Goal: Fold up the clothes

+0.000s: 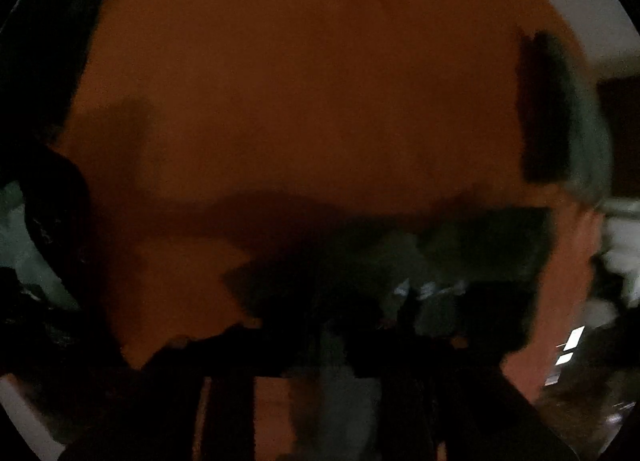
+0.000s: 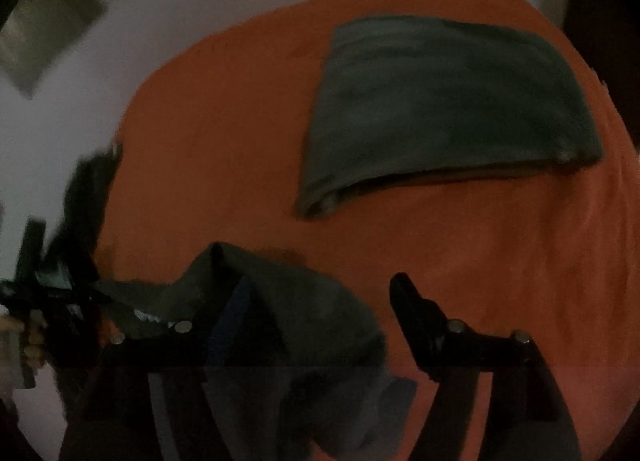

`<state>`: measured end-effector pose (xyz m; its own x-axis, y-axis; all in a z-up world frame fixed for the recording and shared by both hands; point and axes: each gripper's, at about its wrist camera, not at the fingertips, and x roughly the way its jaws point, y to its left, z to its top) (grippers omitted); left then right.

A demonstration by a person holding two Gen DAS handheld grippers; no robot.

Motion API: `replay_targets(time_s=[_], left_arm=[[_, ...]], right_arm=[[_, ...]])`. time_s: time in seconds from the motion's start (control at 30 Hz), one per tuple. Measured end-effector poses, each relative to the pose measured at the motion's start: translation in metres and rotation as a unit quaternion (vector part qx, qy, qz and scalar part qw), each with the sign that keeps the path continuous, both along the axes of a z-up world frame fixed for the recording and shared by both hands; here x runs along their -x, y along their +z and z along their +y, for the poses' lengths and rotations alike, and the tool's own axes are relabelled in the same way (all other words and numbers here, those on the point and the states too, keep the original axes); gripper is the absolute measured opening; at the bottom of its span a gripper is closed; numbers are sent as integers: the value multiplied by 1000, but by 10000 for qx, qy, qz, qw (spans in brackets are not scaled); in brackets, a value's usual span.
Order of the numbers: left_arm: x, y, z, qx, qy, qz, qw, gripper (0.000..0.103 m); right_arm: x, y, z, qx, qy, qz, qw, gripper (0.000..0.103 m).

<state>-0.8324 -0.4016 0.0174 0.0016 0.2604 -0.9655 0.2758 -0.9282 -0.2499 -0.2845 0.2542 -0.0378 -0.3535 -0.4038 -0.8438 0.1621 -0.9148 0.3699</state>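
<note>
Dimly lit, both views show an orange bedsheet (image 2: 500, 261) covering the work surface, with a pale wall (image 2: 200, 1) behind and a framed picture (image 2: 48, 25) hanging at upper left. A folded grey-green garment (image 2: 448, 109) lies flat on the sheet, well apart from the fingers, its soft doubled edge facing the camera. Nearer, a second grey garment (image 2: 288, 301) is crumpled and draped over the right gripper's (image 2: 320, 301) left finger; the right finger (image 2: 416, 309) stands bare, so the jaws are spread apart with cloth only on one side. The left gripper (image 1: 320, 341) is seen in its own blurred, dark view, where grey cloth bunches at the fingers; whether they clamp it I cannot tell.
</note>
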Motion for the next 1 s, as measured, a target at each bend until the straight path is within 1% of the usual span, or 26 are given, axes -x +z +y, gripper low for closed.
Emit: replay_targets(time_s=[0.03, 0.07, 0.17, 0.2, 0.27, 0.3, 0.4, 0.43, 0.5, 0.57, 0.6, 0.63, 0.67, 0.7, 0.73, 0.8, 0.83, 0.87, 0.9, 0.97, 1.0], left_arm=[[1, 3, -6, -79, 56, 1, 10000, 39], [3, 7, -8, 27, 8, -48, 10000, 41], [8, 19, -15, 394, -153, -171, 9990, 41], [7, 25, -13, 574, -280, -138, 9979, 41], [-1, 33, -4, 726, -665, 1, 9951, 44], [-13, 31, 1, 655, -860, 99, 9941, 45], [-55, 11, 10, 323, -1173, 433, 9916, 47], [-67, 3, 12, 221, -1191, 514, 9913, 47], [-90, -15, 14, -31, -845, 635, 9944, 47], [-119, -34, 8, -419, -296, 911, 9945, 47], [-135, -42, -1, -651, 145, 1052, 9922, 47], [-152, -48, -11, -925, 669, 1215, 9860, 47], [-167, -53, -20, -1275, 1102, 1405, 9756, 47], [-181, -57, -29, -1646, 1465, 1592, 9623, 47], [-188, -59, -34, -1789, 1591, 1690, 9561, 47], [-198, -61, -42, -1877, 1652, 1880, 9498, 47], [-202, -63, -45, -1864, 1680, 1939, 9484, 47], [-204, -63, -46, -1813, 1697, 1935, 9492, 47], [-206, -64, -45, -1829, 1704, 1915, 9491, 47], [-208, -65, -45, -1975, 1558, 1892, 9492, 47], [-209, -63, -44, -1995, 1431, 1923, 9501, 48]], right_arm=[[1, -7, 16, 102, -144, -21, 9998, 74], [0, -19, 32, 171, -279, -114, 9994, 74], [-8, -57, 76, 295, -624, -483, 9964, 74], [-13, -72, 89, 330, -737, -622, 9948, 74], [-23, -83, 95, 623, -821, -638, 9926, 74], [-29, -87, 97, 781, -855, -631, 9913, 74], [-45, -101, 102, 1254, -955, -611, 9856, 74], [-50, -106, 104, 1411, -988, -604, 9832, 73], [-60, -115, 107, 1724, -1053, -589, 9776, 73], [-71, -124, 111, 2035, -1117, -573, 9710, 73], [-76, -129, 113, 2190, -1148, -565, 9673, 73], [-82, -134, 115, 2344, -1179, -557, 9634, 73], [-87, -138, 116, 2498, -1210, -549, 9592, 73], [-92, -143, 118, 2650, -1240, -541, 9547, 65], [-96, -146, 115, 2582, -1293, -543, 9559, 56], [-103, -150, 107, 2334, -1409, -554, 9605, 2], [-102, -149, 103, 2137, -1365, -516, 9659, 2], [-102, -147, 99, 1922, -1295, -467, 9717, 1], [-101, -143, 97, 1806, -1229, -414, 9750, 1], [-104, -133, 101, 1730, -1336, -189, 9756, 1], [-106, -125, 107, 1785, -1478, -72, 9728, 1]])
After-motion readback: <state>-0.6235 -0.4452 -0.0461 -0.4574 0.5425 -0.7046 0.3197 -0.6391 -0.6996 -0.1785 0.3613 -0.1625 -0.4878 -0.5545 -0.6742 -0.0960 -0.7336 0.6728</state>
